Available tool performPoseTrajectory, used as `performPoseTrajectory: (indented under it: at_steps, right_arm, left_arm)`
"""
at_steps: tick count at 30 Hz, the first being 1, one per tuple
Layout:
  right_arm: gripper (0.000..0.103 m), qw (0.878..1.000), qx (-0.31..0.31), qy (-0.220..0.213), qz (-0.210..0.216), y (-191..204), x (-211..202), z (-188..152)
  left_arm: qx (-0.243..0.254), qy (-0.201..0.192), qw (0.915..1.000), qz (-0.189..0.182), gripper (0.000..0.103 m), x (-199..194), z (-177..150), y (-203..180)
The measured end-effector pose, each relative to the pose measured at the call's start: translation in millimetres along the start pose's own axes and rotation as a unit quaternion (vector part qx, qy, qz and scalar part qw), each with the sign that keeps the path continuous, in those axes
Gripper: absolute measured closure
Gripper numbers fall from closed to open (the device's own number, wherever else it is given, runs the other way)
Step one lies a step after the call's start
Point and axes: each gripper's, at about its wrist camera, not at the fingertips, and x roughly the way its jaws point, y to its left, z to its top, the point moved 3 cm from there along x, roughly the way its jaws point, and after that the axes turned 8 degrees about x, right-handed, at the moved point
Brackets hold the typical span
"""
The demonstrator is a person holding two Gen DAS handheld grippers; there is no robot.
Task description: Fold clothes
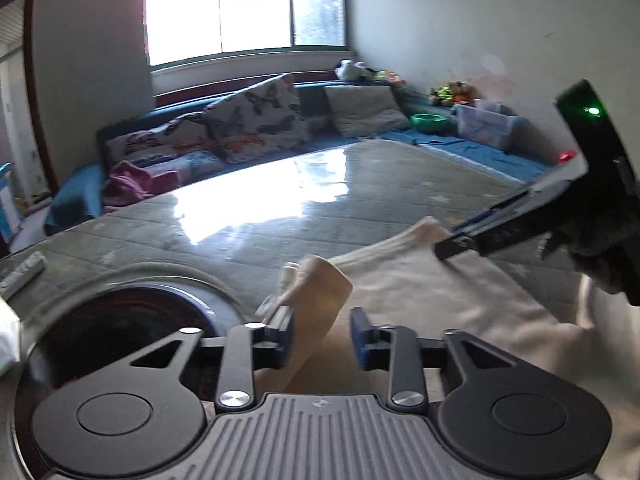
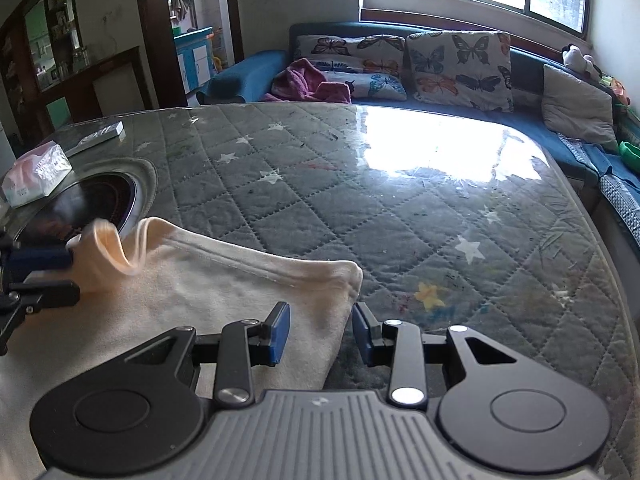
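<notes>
A cream garment [image 2: 224,280] lies on the near part of the quilted table [image 2: 360,200]. My left gripper [image 1: 322,336] is open, and a raised corner of the garment [image 1: 320,292] stands between its blue pads, blurred. My right gripper [image 2: 320,334] is open around the garment's far right corner [image 2: 348,276], which rests on the table. In the left wrist view the right gripper [image 1: 456,246] shows at the right, its fingertips at the garment's edge. In the right wrist view the left gripper [image 2: 48,272] shows at the left by the lifted corner [image 2: 108,244].
A dark round inset [image 2: 100,204] sits in the table at the left, with a tissue pack [image 2: 36,176] and a remote [image 2: 100,134] beyond it. A blue sofa [image 2: 440,96] with butterfly cushions, a pink cloth [image 2: 308,80] and toys lines the far side.
</notes>
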Motion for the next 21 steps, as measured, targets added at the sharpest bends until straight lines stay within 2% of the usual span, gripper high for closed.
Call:
performPoseTrajectory:
  at_steps: [4, 7, 9, 14, 17, 19, 21]
  right_arm:
    - [0.068, 1.000, 0.001, 0.000, -0.001, 1, 2, 1]
    - [0.068, 1.000, -0.002, 0.000, -0.002, 1, 3, 4]
    - [0.068, 1.000, -0.002, -0.001, -0.003, 1, 4, 4]
    - [0.068, 1.000, 0.000, -0.002, -0.005, 1, 4, 5]
    - [0.068, 1.000, 0.001, -0.002, -0.007, 0, 5, 6]
    - [0.068, 1.000, 0.002, -0.002, -0.008, 0, 5, 6]
    - [0.067, 1.000, 0.002, -0.002, -0.008, -1, 5, 6]
  left_arm:
    - [-0.011, 0.012, 0.9999, 0.005, 0.060, 6, -2, 8]
    - [-0.033, 0.028, 0.9985, 0.034, 0.060, 14, -5, 23]
    - [-0.059, 0.032, 0.9966, 0.048, 0.056, 15, -8, 36]
    - [-0.138, 0.022, 0.9866, 0.083, 0.056, 8, -12, 72]
    - [-0.186, 0.023, 0.9775, 0.097, 0.058, 8, -12, 92]
    - [-0.204, 0.021, 0.9750, 0.086, 0.074, 9, -13, 97]
    - [-0.213, 0.015, 0.9732, 0.085, 0.076, 7, -13, 99]
